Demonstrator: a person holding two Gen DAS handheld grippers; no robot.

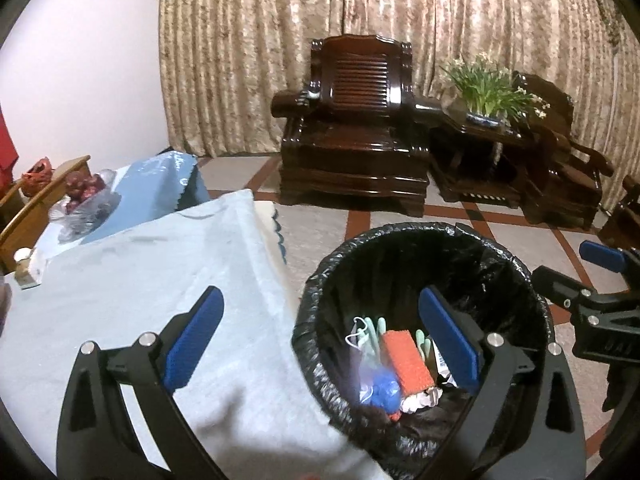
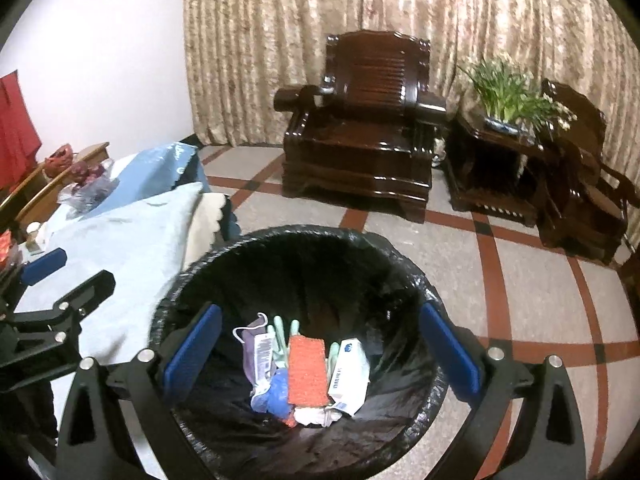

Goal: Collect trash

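A bin with a black liner (image 1: 520, 280) (image 2: 400, 264) stands on the floor beside a table under a light blue cloth (image 1: 140, 280) (image 2: 120, 232). Inside lie an orange sponge (image 1: 406, 360) (image 2: 306, 370), a face mask (image 1: 358, 334) (image 2: 256, 340), a white carton (image 2: 348, 372), a blue wad (image 1: 386, 394) (image 2: 280, 396) and crumpled paper (image 1: 420, 400). My left gripper (image 1: 324, 340) is open and empty, straddling the bin's left rim. My right gripper (image 2: 320, 356) is open and empty above the bin's opening. The right gripper also shows in the left wrist view (image 1: 592, 280), and the left gripper in the right wrist view (image 2: 60, 276).
A plastic bag with red fruit (image 1: 82, 200) (image 2: 86, 188) and a small jar (image 1: 24, 264) sit on the table's far left. A dark wooden armchair (image 1: 356, 128) (image 2: 364, 124), a side table with a potted plant (image 1: 488, 92) (image 2: 512, 96) and a second chair (image 2: 588, 184) stand by the curtain.
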